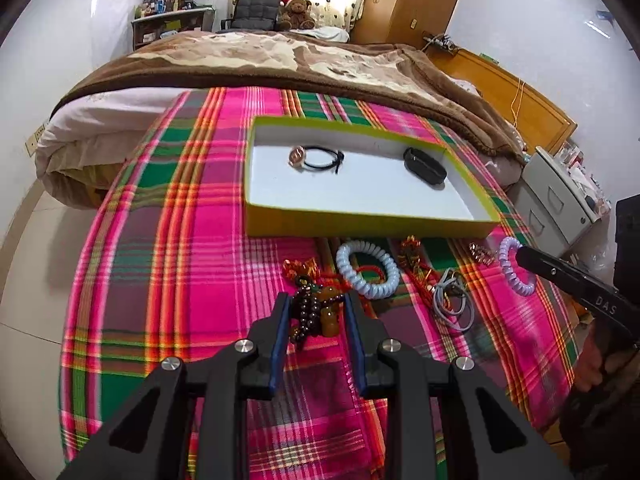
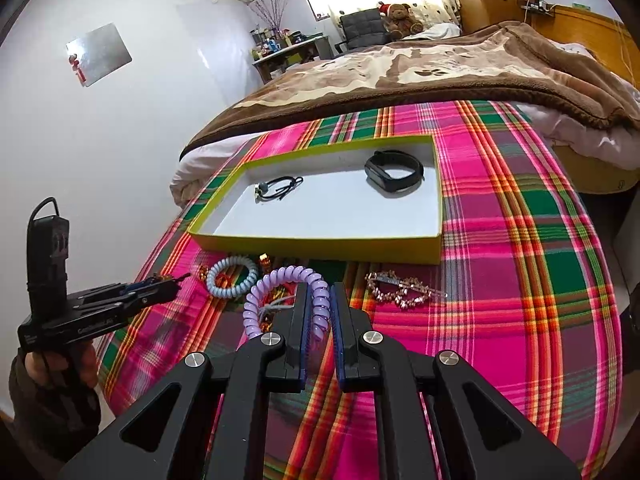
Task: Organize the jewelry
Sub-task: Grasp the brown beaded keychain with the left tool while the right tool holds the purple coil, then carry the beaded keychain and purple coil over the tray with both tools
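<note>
A shallow yellow-green box (image 1: 360,222) (image 2: 320,246) with a white floor lies on the plaid cloth. It holds a black cord bracelet with a round charm (image 1: 316,157) (image 2: 278,189) and a black wristband (image 1: 425,165) (image 2: 394,171). My left gripper (image 1: 317,308) is shut on a dark beaded bracelet (image 1: 308,312). My right gripper (image 2: 319,300) is shut on a purple spiral hair tie (image 2: 280,292) (image 1: 514,268). A light blue spiral tie (image 1: 366,270) (image 2: 233,276), a gold chain bracelet (image 2: 404,290), grey hair ties (image 1: 452,300) and red-gold trinkets (image 1: 412,258) lie in front of the box.
The plaid cloth (image 1: 180,240) covers the bed end. A brown blanket (image 1: 280,56) lies behind the box. A grey drawer cabinet (image 1: 560,200) stands right of the bed. The floor drops away at the left edge.
</note>
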### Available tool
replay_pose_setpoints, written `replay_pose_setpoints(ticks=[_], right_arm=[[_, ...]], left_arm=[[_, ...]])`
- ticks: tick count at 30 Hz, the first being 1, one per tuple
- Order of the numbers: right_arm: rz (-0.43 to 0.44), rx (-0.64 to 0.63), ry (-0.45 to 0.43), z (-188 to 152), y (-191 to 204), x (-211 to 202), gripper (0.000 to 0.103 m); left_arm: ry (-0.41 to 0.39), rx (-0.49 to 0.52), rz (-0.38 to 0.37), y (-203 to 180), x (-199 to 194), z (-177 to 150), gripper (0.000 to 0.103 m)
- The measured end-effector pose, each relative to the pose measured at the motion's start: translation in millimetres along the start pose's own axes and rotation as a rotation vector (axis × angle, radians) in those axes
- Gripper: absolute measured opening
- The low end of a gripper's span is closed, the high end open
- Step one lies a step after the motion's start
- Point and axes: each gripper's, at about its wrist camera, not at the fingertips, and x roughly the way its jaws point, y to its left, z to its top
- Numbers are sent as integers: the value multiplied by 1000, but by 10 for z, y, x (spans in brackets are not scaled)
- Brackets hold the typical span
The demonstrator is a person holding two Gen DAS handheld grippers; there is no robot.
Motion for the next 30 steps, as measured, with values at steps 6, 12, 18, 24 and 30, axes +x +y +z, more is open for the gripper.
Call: replay_pose_setpoints(ticks=[6, 12, 18, 24, 30], right_arm=[[-4, -4, -16, 99, 24, -11, 10], [-29, -32, -31, 299, 63, 19, 10], [-66, -47, -39, 627, 47, 202, 10], [-80, -47, -16, 913, -16, 504, 10], [-98, -49, 54, 1130, -60, 933, 10]], left_arm=[[-40, -11, 0, 54, -123, 142, 28], [-58, -23, -8, 105, -80, 343, 28], [-59, -15, -10, 140, 52, 588, 28], [-47, -8, -10, 148, 253, 785, 28], [-26, 5, -20, 76, 520, 925, 28]])
